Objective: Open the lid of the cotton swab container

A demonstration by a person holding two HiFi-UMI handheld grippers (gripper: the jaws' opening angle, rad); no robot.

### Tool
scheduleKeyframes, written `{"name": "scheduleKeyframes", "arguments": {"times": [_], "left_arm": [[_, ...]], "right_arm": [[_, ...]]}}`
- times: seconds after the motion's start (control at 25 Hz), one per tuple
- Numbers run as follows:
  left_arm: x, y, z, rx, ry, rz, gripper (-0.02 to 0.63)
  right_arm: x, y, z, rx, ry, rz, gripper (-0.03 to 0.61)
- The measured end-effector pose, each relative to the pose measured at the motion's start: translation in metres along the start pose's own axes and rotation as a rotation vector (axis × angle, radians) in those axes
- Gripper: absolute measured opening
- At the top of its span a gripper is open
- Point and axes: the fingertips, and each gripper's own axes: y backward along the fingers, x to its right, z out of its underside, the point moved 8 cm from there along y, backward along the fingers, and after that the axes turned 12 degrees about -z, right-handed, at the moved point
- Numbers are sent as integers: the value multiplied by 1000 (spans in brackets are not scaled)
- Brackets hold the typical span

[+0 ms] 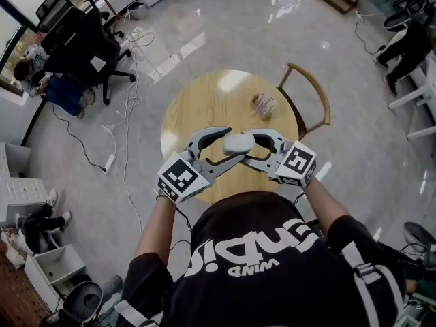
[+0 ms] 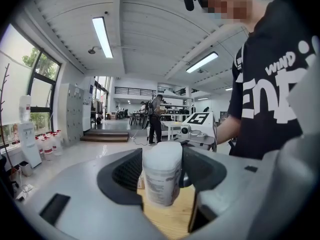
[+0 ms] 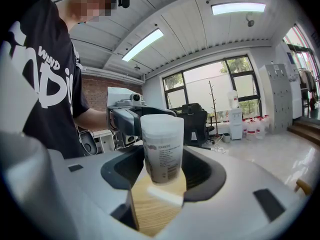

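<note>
Jaws: we see the right gripper (image 3: 162, 160) with its two grey jaws standing close against either side of the cotton swab container (image 3: 161, 151).
Container: upright, with a printed label on its body; the pale lid (image 3: 161, 125) is on top.
Below: a wooden bench (image 3: 150, 211) shows in the gap between the jaws, and a small white strip (image 3: 165, 196) lies across that gap near us.
Beyond: the left gripper (image 3: 134, 118) shows just behind the container's upper part, on the far left.
Left: a person's black shirt (image 3: 45, 84) with white lettering.
Far right: tall windows (image 3: 215, 86), a dark office chair (image 3: 196, 119) and grey lockers (image 3: 280, 96).
Overhead: long ceiling lights (image 3: 142, 44).
</note>
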Motion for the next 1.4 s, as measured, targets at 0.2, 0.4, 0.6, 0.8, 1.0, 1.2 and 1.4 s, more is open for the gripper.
{"name": "scheduleKeyframes", "arguments": {"times": [0.2,0.4,0.6,0.8,1.0,1.2,1.4], "left_arm": [[0,-2,2,0,10,-1,264],[-1,-3,1,5,13,0,261],[-2,-2,1,-17,46,11,258],[-1,0,5,-44,97,20,258],[-2,0,5,-74,139,33,258],[-1,-1,10,-103,173,49,256],[1,-1,12,-128,210,59,256]], "right_arm": [[-1,0,1,2,-7,3,232],[-1,0,1,10,-17,6,232],[-1,0,1,12,-16,5,232],[-5,-2,6,11,-20,2,232],[-6,-2,7,1,-28,-3,232],[-8,-2,13,0,-40,-5,230],[-12,-1,15,-1,-58,-7,232]]}}
